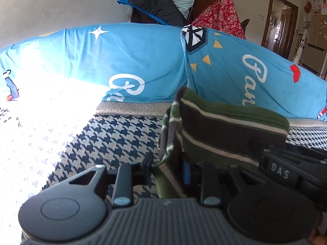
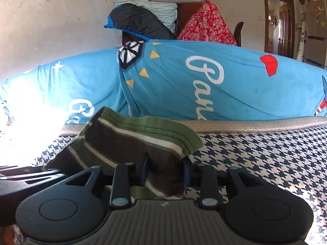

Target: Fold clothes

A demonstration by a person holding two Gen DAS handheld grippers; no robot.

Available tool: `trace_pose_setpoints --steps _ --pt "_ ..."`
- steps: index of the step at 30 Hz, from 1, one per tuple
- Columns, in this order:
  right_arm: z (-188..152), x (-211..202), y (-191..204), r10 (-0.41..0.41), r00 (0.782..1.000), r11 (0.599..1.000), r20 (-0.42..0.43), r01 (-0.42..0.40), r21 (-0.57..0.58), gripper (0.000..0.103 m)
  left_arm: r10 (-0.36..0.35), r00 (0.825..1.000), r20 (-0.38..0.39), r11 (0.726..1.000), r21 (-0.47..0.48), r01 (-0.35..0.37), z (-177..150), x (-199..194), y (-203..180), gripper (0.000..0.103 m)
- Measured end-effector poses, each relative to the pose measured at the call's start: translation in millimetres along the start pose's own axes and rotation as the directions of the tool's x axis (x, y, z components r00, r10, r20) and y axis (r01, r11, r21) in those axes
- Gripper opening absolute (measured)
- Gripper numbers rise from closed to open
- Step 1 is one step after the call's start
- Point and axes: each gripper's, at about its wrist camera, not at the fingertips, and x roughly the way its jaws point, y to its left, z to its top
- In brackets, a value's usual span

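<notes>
A green, brown and white striped garment [image 1: 224,130] hangs between both grippers, a little above the houndstooth cover [image 1: 114,138]. In the left wrist view my left gripper [image 1: 167,169] is shut on a bunched edge of it, and the cloth stretches right to the right gripper's black body [image 1: 286,171]. The right wrist view shows my right gripper [image 2: 165,171] shut on the same garment [image 2: 130,134], whose green hem folds over toward the right. The left gripper's body [image 2: 30,177] shows at the left edge. The cloth hides the fingertips in both views.
A blue blanket with white script [image 1: 143,57] drapes a raised back behind the houndstooth cover [image 2: 265,155]. Piled bedding [image 1: 163,2] and a red floral cloth [image 1: 220,16] lie behind it. A doorway [image 1: 280,20] is far right. Sun glare [image 1: 40,112] washes out the left.
</notes>
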Motion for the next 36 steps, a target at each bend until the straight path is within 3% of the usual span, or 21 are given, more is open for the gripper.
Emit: trace_pose_setpoints --steps 3,4,11,13,16,22,24,32,36 --pt "3.4 2.1 -18.6 -0.067 0.998 0.997 0.005 0.067 0.037 0.041 0.044 0.999 -0.008 0.998 -0.04 -0.044 0.4 0.8 11.5 0.051" --pt "5.7 1.2 -25.8 -0.075 0.997 0.995 0.006 0.075 0.06 0.041 0.056 0.998 -0.01 0.997 -0.055 -0.056 1.2 0.2 15.2 0.054" --pt "17.3 -10.4 -57.5 -0.05 0.998 0.982 0.021 0.046 0.184 0.039 0.069 0.998 0.003 0.996 -0.059 -0.069 3.1 -3.2 22.2 0.056" --pt "18.2 -11.1 -58.4 -0.02 1.0 0.981 0.019 0.016 0.194 0.029 0.076 0.997 0.005 0.996 -0.055 -0.075 2.7 -1.2 23.9 0.062" --pt "16.9 -8.5 -54.2 0.018 1.0 0.983 0.003 -0.018 0.183 0.024 0.086 0.996 -0.004 0.994 -0.06 -0.086 1.5 4.4 28.9 0.063" --pt "10.3 6.5 -48.3 0.077 0.995 0.974 -0.061 -0.062 0.216 0.024 0.099 0.994 -0.042 0.992 -0.076 -0.102 -6.2 17.8 39.0 0.063" --pt "7.3 13.0 -46.9 0.089 0.992 0.969 -0.085 -0.067 0.236 0.024 0.106 0.993 -0.054 0.991 -0.08 -0.11 -8.6 22.2 41.8 0.068" --pt "1.2 29.5 -37.4 0.052 0.99 0.971 -0.134 -0.019 0.237 0.027 0.101 0.992 -0.081 0.991 -0.079 -0.108 -14.8 30.5 47.3 0.073" --pt "2.2 29.8 -36.3 0.047 0.989 0.973 -0.144 -0.012 0.232 0.031 0.102 0.989 -0.106 0.987 -0.11 -0.114 -14.8 32.4 52.8 0.082"
